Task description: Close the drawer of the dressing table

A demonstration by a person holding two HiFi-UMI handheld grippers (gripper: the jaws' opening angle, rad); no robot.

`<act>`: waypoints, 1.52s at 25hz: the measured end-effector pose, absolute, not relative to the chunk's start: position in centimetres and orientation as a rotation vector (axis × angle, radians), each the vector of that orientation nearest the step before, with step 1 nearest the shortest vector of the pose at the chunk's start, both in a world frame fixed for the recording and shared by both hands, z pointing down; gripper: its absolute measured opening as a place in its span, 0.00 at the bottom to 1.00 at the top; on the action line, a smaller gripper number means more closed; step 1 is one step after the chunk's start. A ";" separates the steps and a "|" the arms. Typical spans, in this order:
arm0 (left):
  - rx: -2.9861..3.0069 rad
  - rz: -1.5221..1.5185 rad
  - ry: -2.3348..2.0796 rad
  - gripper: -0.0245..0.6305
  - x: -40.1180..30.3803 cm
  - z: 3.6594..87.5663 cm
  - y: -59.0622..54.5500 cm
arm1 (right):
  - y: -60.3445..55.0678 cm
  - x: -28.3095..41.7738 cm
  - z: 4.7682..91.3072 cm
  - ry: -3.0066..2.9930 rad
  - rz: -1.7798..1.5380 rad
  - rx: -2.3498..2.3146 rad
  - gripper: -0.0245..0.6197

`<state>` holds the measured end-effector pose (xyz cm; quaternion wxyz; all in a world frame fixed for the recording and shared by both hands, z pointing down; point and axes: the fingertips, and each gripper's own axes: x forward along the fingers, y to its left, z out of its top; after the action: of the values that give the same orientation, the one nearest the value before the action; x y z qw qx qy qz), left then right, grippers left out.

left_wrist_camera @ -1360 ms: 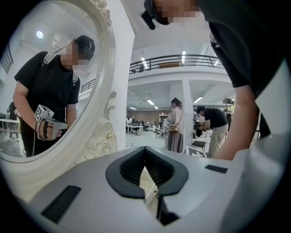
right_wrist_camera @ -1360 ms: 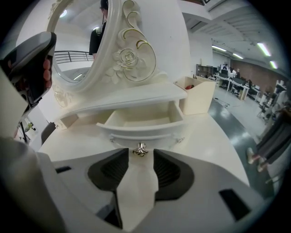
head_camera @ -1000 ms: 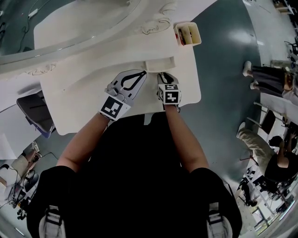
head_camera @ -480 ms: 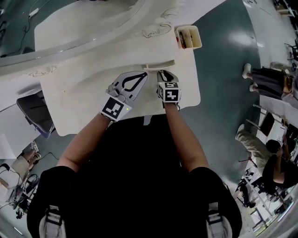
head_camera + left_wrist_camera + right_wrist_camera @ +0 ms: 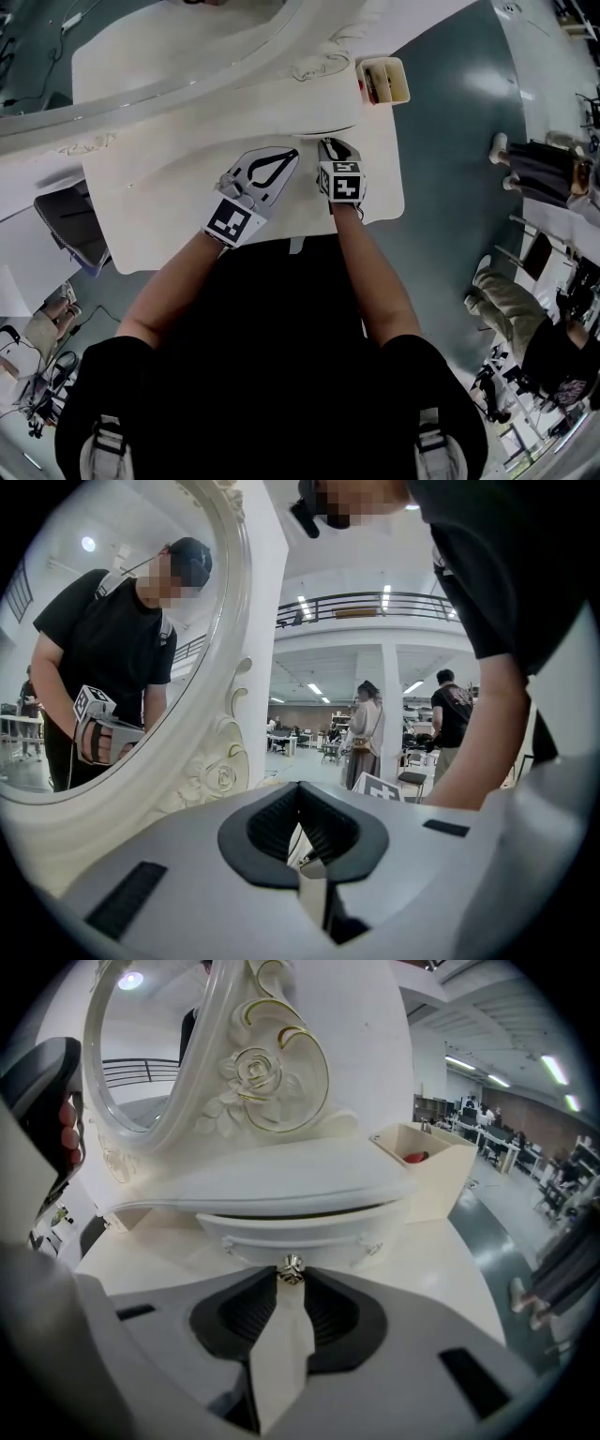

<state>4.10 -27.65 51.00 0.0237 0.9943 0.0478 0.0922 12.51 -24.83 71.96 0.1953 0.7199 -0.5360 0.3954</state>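
The white dressing table (image 5: 159,202) has a small drawer (image 5: 291,1227) under its raised shelf, standing a little way out. My right gripper (image 5: 292,1277) is shut on the drawer's small metal knob (image 5: 292,1267), which is pinched between the tips. From the head view, the right gripper (image 5: 329,143) points at the drawer (image 5: 328,129). My left gripper (image 5: 292,151) hovers just left of it above the tabletop, jaws shut with nothing between them. In the left gripper view, the left gripper (image 5: 299,786) faces the ornate mirror frame (image 5: 220,761).
An oval mirror (image 5: 150,1054) with carved roses rises behind the shelf. An open wooden box (image 5: 427,1171) holding a red item stands at the table's right back corner (image 5: 382,80). A dark chair (image 5: 70,225) sits left; people (image 5: 539,164) stand on the right floor.
My right gripper has moved toward the mirror with the knob, and the drawer has slid further in under the shelf. The left gripper has stayed put.
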 end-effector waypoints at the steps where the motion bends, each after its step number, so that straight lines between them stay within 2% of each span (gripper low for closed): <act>1: 3.075 0.289 0.147 0.02 4.1 51.0 -27.7 | -25.0 12.6 72.0 -1.502 1.107 2.018 0.19; 25: 3.029 0.301 -0.084 0.02 1.9 49.7 -28.0 | -26.0 13.2 70.8 -1.583 1.018 1.990 0.21; 32: 3.052 0.266 -0.180 0.02 2.2 47.6 -25.7 | -24.2 12.5 64.9 -1.792 0.928 1.996 0.21; 38: 3.074 0.218 -0.282 0.02 2.2 45.0 -23.0 | -21.9 11.2 55.9 -2.044 0.647 1.991 0.21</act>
<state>2.22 -22.95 44.96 0.0235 0.9931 -0.0910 0.0704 11.17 -21.94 55.88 0.1077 0.6765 -0.6947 0.2197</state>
